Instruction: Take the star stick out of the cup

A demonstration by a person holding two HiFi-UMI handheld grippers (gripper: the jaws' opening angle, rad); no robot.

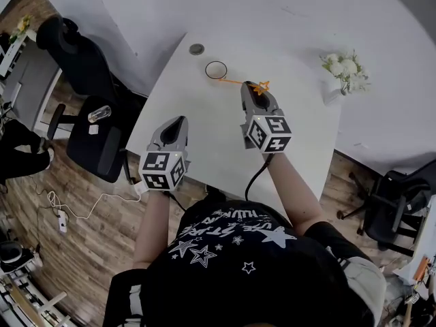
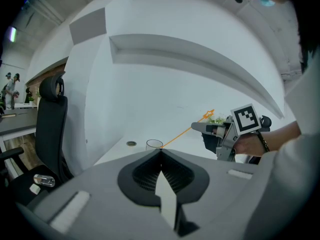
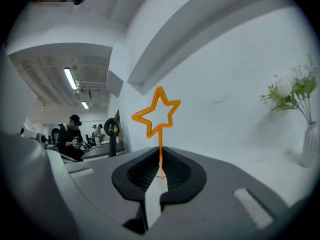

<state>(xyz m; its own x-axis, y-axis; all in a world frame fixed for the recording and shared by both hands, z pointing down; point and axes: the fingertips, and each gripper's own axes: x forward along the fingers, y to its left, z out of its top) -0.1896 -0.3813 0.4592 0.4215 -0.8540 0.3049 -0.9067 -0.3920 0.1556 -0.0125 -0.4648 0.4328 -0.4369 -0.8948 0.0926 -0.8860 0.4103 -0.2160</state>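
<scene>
A black office chair is seen off the worktop's left edge. The left gripper is held over the worktop, jaws closed on nothing, well short of the clear cup. The star stick is slanted from the cup's rim to the right gripper — clamped just below the star. A flower vase is set farther right.
</scene>
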